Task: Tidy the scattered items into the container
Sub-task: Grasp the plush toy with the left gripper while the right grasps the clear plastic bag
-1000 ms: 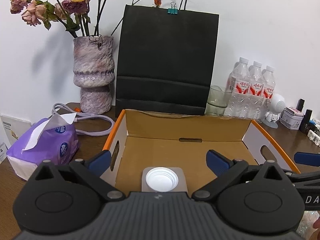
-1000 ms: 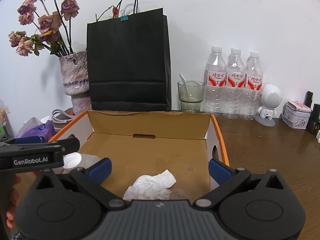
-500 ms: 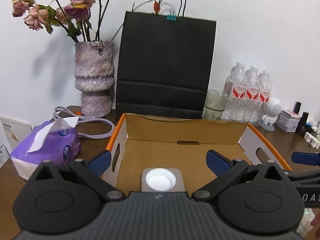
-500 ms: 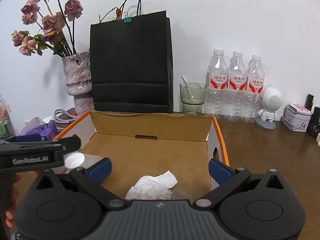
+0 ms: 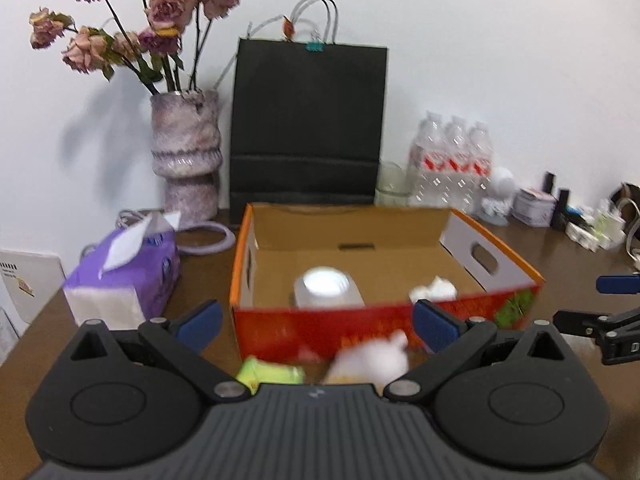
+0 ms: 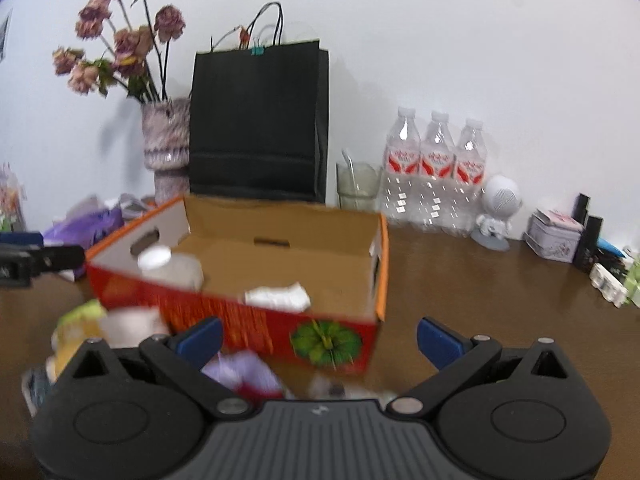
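An open cardboard box with a red front and orange rims sits mid-table. Inside it lie a clear plastic bottle with a white cap and a crumpled white tissue. My left gripper hangs open and empty before the front wall. Below it, blurred, lie a green-yellow packet and a white-pink item. In the right wrist view the box holds the bottle and tissue. My right gripper is open and empty above a purple item beside the packet.
A vase of dried roses, a black paper bag, a glass and three water bottles stand behind the box. A purple tissue pack lies left. A white figurine and small tins stand at the right.
Both grippers have drawn back out of the box toward the near side. The box's red front wall and the loose items in front of it have come into view. The bottle stays in the box.
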`<state>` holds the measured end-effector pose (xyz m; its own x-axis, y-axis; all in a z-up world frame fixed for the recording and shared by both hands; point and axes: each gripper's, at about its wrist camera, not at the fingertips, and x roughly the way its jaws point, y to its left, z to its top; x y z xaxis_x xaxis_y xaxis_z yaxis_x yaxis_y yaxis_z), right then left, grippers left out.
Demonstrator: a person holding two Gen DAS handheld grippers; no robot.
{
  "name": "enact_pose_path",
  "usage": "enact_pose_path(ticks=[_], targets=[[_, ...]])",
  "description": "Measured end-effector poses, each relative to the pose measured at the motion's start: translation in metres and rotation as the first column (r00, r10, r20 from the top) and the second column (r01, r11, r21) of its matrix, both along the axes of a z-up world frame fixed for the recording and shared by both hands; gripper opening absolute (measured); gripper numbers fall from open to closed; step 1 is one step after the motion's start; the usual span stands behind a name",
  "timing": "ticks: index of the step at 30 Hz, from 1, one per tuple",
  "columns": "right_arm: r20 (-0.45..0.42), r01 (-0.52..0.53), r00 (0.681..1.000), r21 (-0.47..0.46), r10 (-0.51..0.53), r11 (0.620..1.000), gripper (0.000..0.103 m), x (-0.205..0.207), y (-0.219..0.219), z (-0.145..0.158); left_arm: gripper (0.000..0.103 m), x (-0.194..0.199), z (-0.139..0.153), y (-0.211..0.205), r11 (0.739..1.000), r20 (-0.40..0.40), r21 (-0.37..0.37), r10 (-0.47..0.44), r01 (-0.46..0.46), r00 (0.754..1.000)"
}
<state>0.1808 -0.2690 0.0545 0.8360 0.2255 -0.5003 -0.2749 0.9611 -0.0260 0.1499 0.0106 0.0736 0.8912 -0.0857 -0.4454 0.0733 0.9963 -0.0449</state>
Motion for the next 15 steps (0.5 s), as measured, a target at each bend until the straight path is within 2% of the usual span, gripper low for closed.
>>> enact_pose_path(ticks=[8, 15], targets=[[-0.052, -0.005, 0.999, 0.012, 0.006, 1.0, 0.103, -0.025, 0.003, -0.039, 0.103, -0.015, -0.029, -0.011, 0.997, -0.086, -0.001, -0.08, 0.08, 0.993], [-0.036, -0.059, 0.998, 0.029, 0.06, 0.998, 0.103, -0.024, 0.025, -0.044, 0.103, 0.008, -0.041, -0.014, 0.996, -0.137, -0.011, -0.086, 0.085, 0.987]])
